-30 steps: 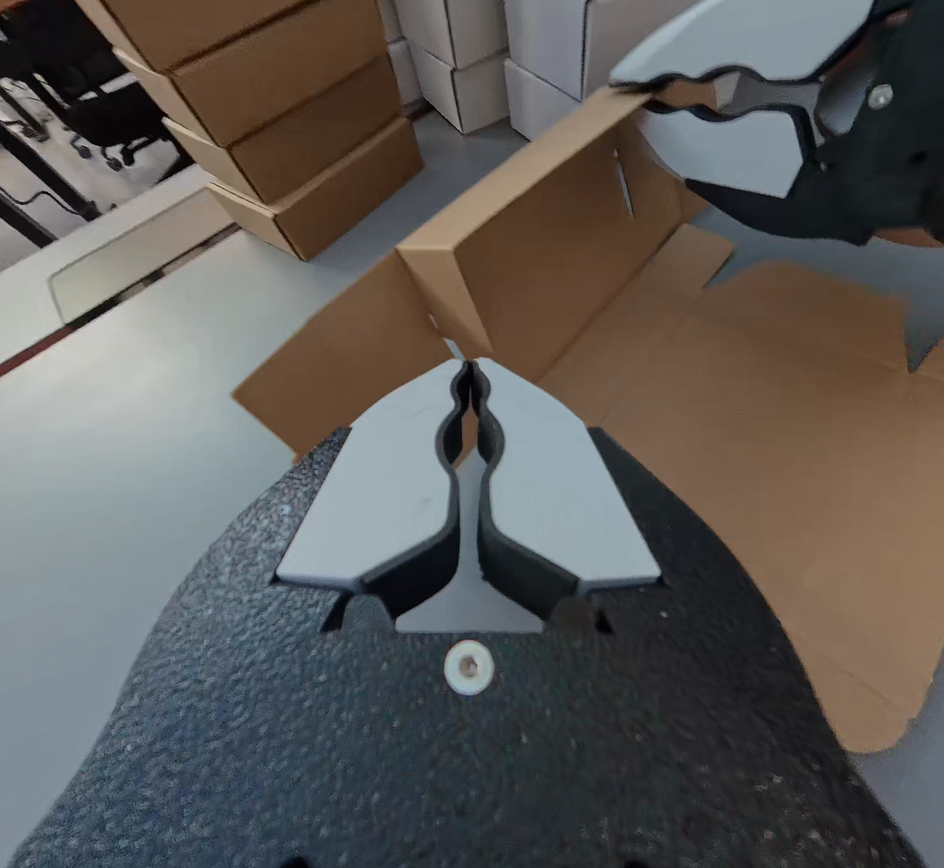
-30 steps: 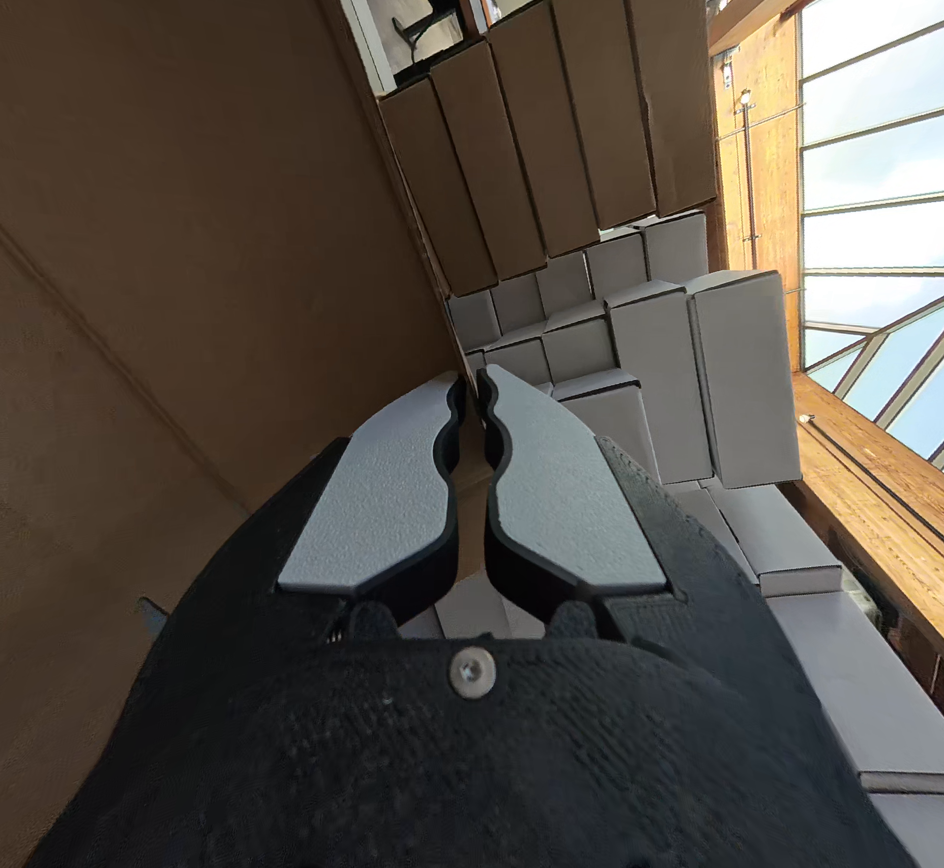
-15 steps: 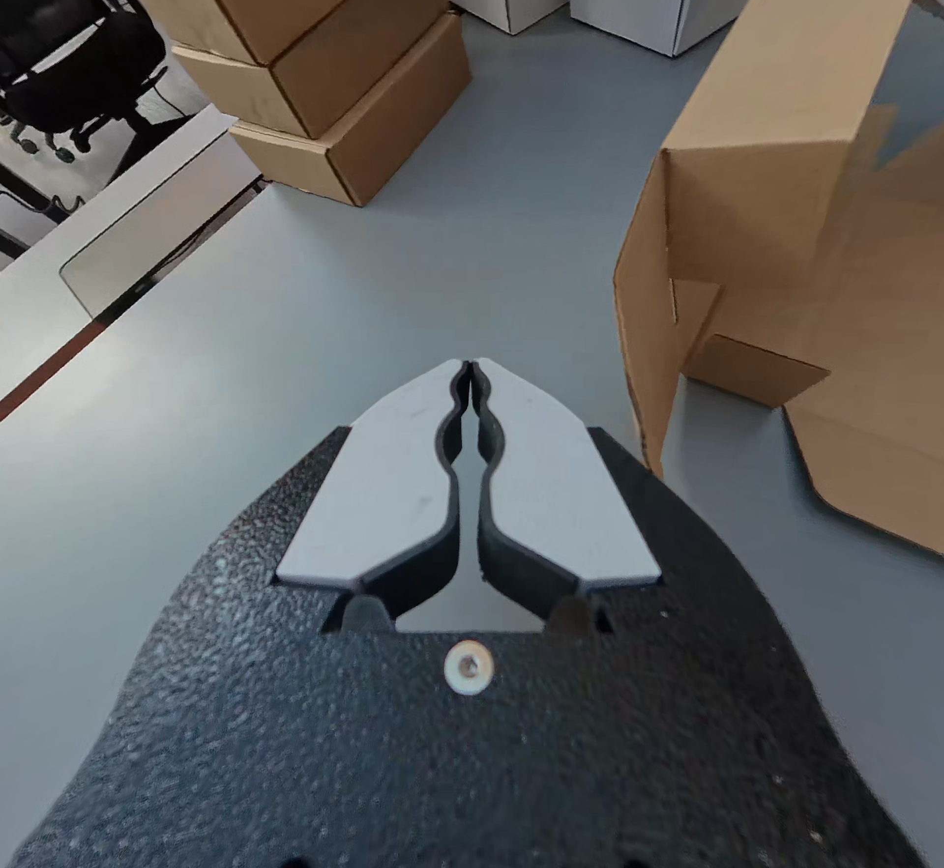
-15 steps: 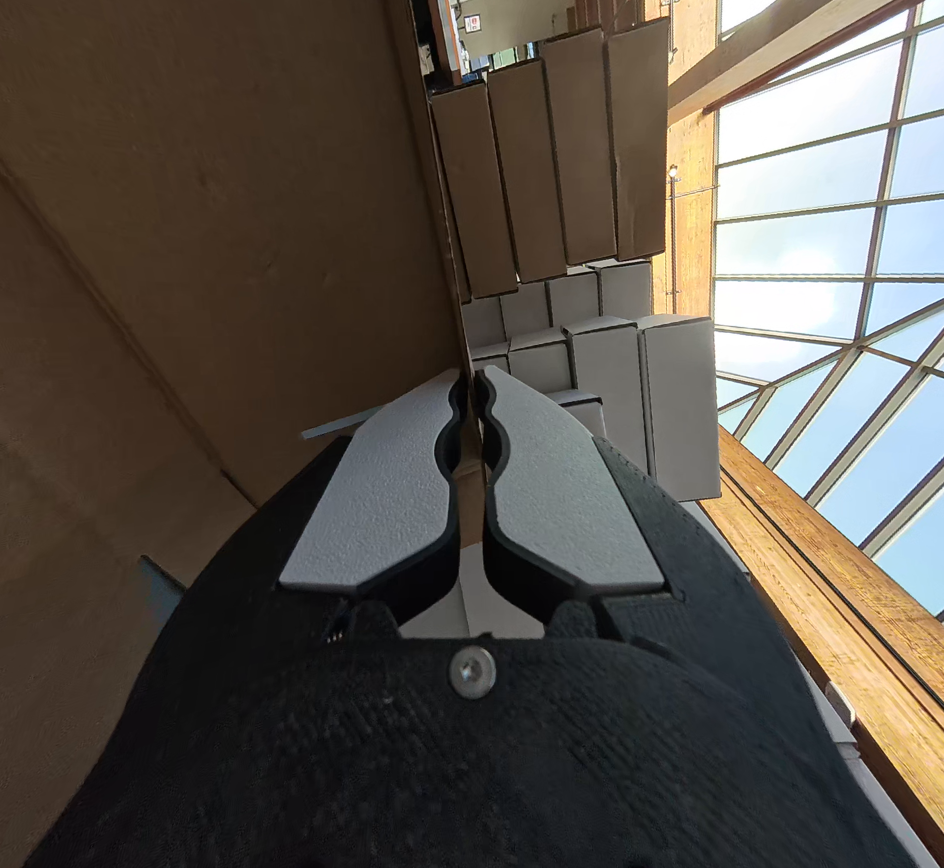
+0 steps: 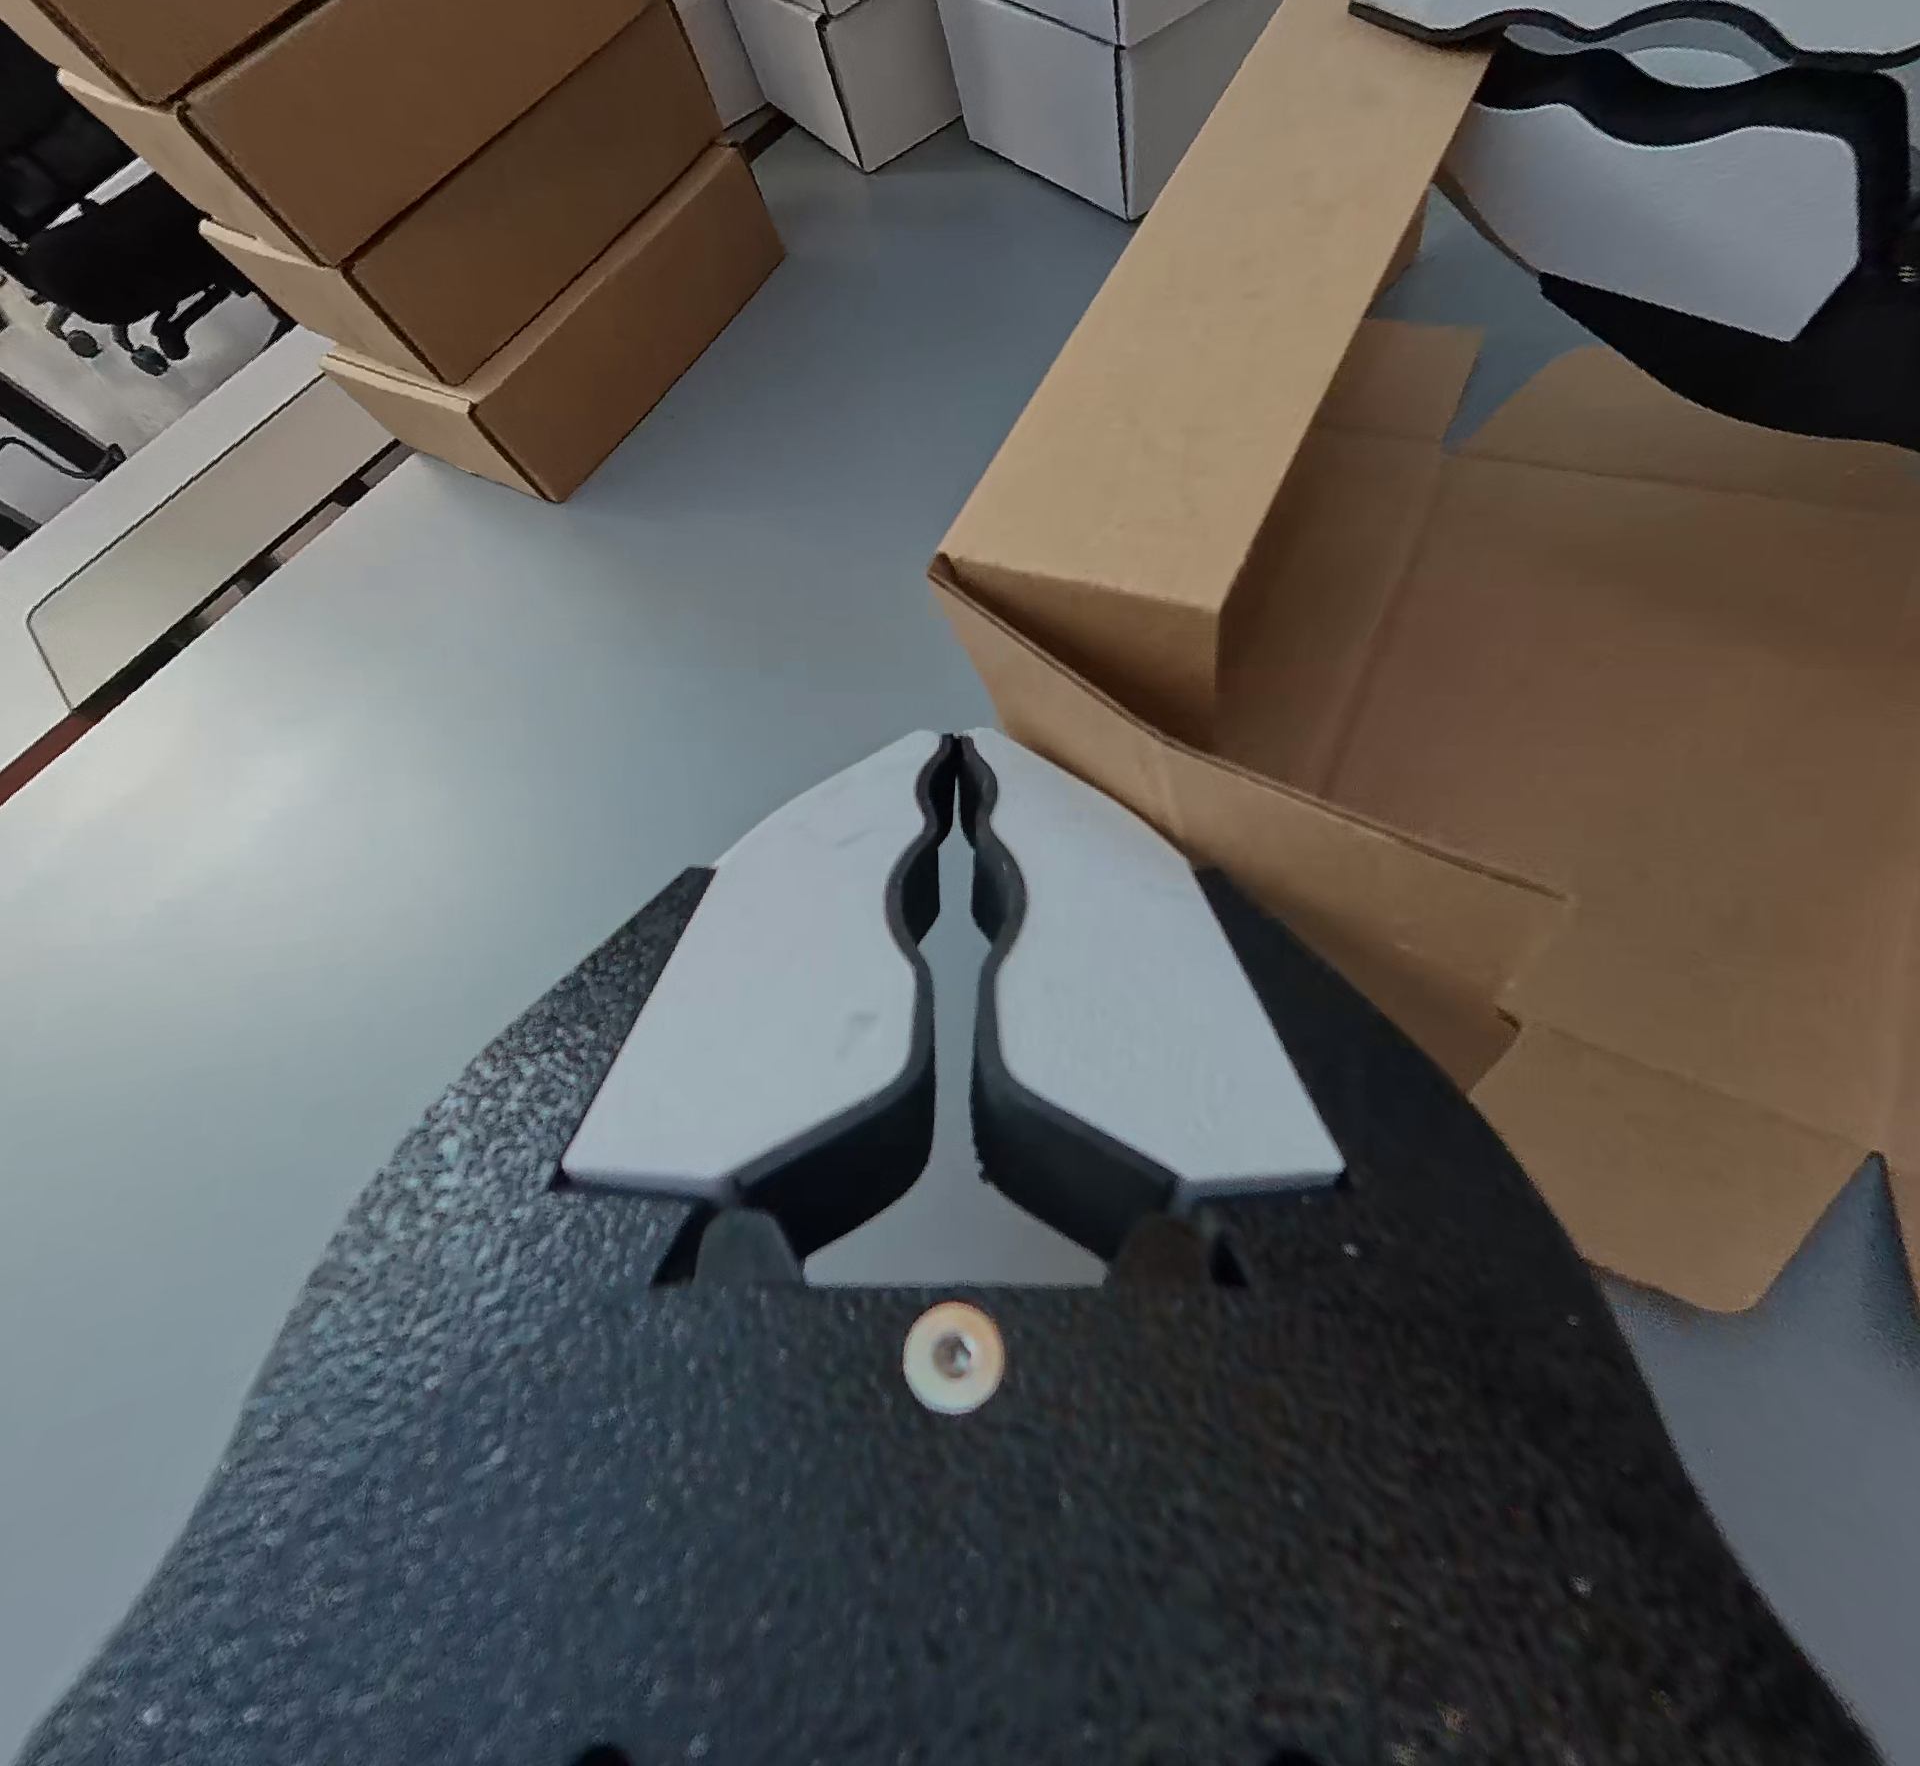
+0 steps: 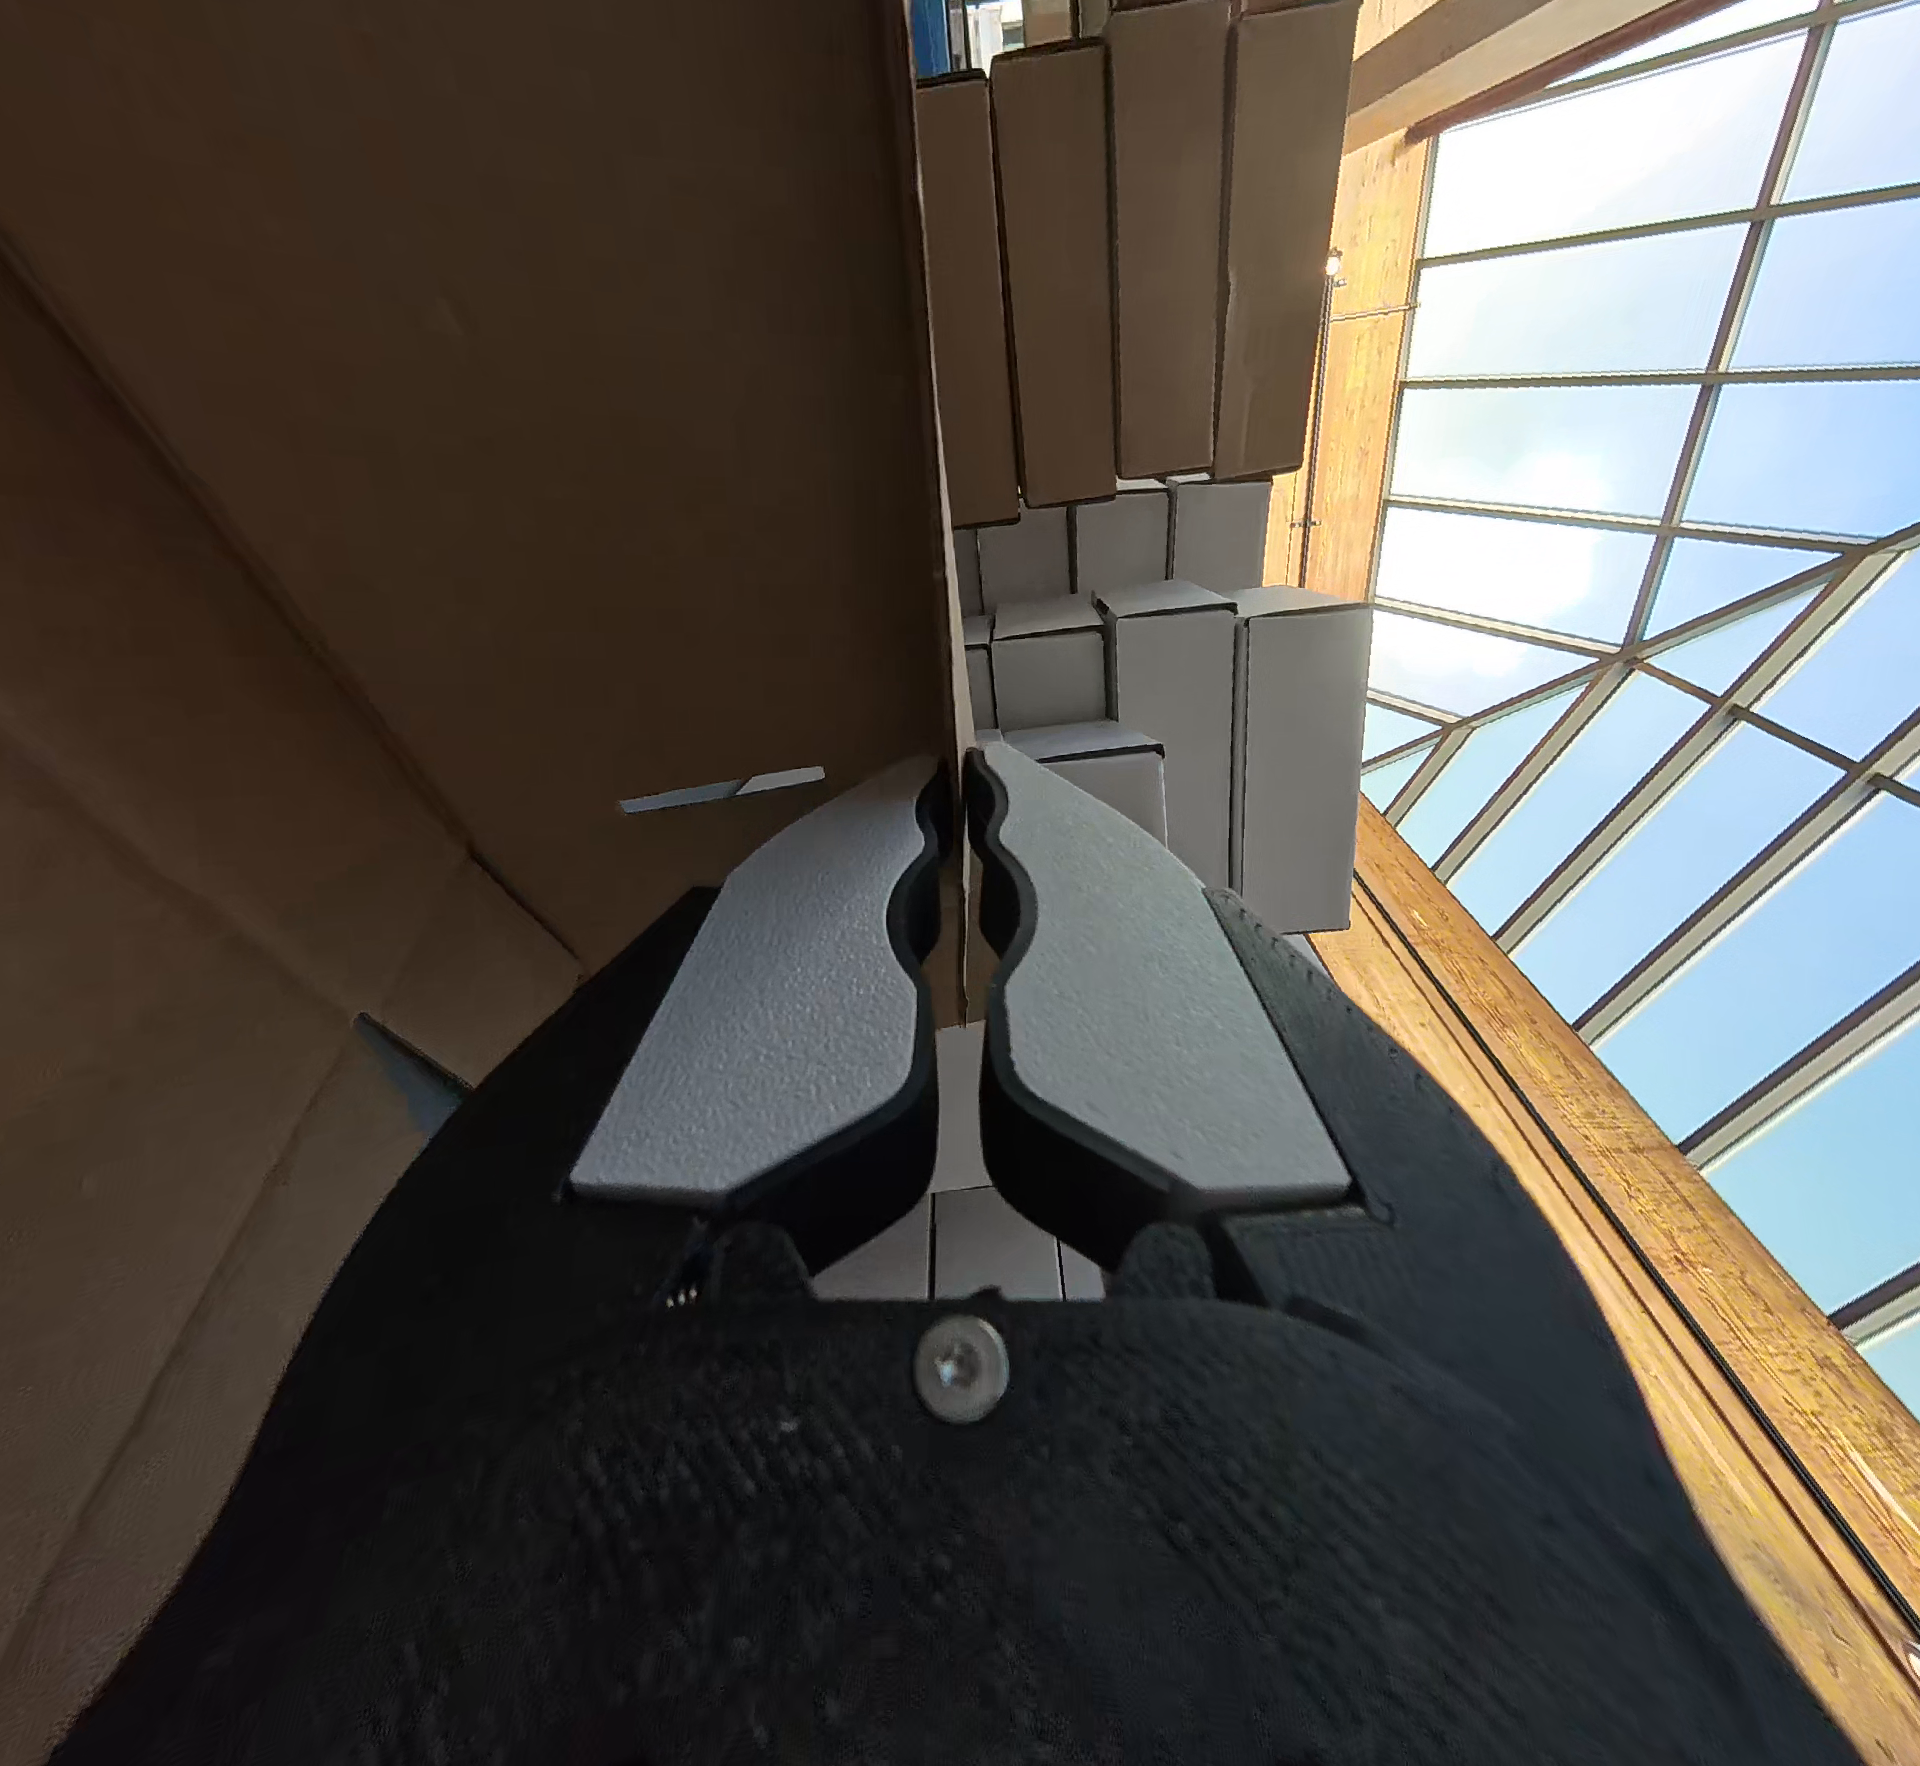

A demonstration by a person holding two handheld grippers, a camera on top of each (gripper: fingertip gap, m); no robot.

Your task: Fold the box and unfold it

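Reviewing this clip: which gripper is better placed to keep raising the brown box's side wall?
Right, likely. The right gripper is shut on the top edge of the box wall. The left gripper is shut on nothing, hovering over the table beside the box's near corner.

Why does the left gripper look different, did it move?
Yes. The left gripper let go of the box and now sits beside it, shut, over the table.
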